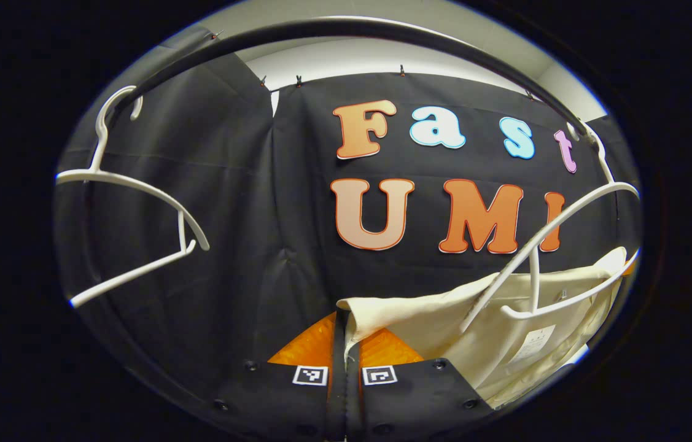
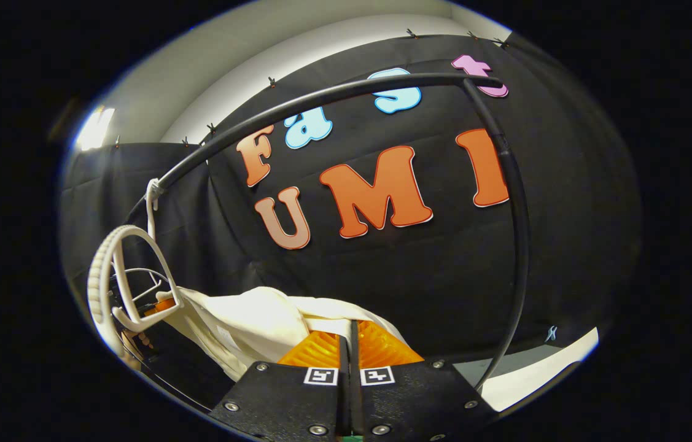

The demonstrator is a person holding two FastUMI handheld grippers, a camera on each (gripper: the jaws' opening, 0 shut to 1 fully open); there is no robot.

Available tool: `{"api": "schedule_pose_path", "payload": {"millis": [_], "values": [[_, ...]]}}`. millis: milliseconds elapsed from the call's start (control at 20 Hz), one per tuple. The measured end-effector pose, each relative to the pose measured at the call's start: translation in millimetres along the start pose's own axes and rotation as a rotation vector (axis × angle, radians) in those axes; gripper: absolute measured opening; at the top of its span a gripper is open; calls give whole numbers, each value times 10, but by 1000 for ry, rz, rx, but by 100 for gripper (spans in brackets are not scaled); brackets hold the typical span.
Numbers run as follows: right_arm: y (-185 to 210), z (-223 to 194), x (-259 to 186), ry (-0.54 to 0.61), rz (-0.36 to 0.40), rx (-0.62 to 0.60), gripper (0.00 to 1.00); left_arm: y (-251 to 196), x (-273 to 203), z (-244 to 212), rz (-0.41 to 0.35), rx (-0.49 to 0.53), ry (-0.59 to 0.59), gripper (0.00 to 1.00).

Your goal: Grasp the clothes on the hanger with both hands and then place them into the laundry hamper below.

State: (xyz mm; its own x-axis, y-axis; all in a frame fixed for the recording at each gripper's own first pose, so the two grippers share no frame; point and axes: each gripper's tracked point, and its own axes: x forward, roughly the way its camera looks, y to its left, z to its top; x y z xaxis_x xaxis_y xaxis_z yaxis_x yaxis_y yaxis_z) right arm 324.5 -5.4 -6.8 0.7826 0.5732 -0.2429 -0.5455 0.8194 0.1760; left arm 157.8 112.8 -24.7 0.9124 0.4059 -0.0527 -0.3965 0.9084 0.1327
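Note:
A cream garment (image 1: pixel 505 331) hangs from a white hanger (image 1: pixel 542 258) on the black rail (image 1: pixel 346 27), sagging toward my left gripper (image 1: pixel 346 334). That gripper is shut, with the garment's edge pinched between its fingers. In the right gripper view the same garment (image 2: pixel 247 325) stretches left to its hanger (image 2: pixel 131 270), which hooks over the rail (image 2: pixel 321 98). My right gripper (image 2: pixel 353 336) is shut on the garment's other end, and the cloth bunches over its fingertips.
An empty white hanger (image 1: pixel 131 190) hangs on the rail at the left of the left gripper view. The rack's upright post (image 2: pixel 520 245) curves down at the right of the right gripper view, with pale floor (image 2: pixel 536 368) beyond it.

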Motion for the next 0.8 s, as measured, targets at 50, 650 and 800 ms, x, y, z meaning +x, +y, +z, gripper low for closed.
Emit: {"api": "schedule_pose_path", "payload": {"millis": [50, 650, 800], "values": [[-25, -53, -4, 2, -10, 7, 0, -19, -19, -80, 0, 9, 7, 7], [-46, -695, -240, 16, -108, 96, 0, -92, -338, -534, -46, -9, 106, 6], [-33, -823, -221, 30, -123, 98, 0, -155, -464, -666, -65, 8, 126, 7]]}}
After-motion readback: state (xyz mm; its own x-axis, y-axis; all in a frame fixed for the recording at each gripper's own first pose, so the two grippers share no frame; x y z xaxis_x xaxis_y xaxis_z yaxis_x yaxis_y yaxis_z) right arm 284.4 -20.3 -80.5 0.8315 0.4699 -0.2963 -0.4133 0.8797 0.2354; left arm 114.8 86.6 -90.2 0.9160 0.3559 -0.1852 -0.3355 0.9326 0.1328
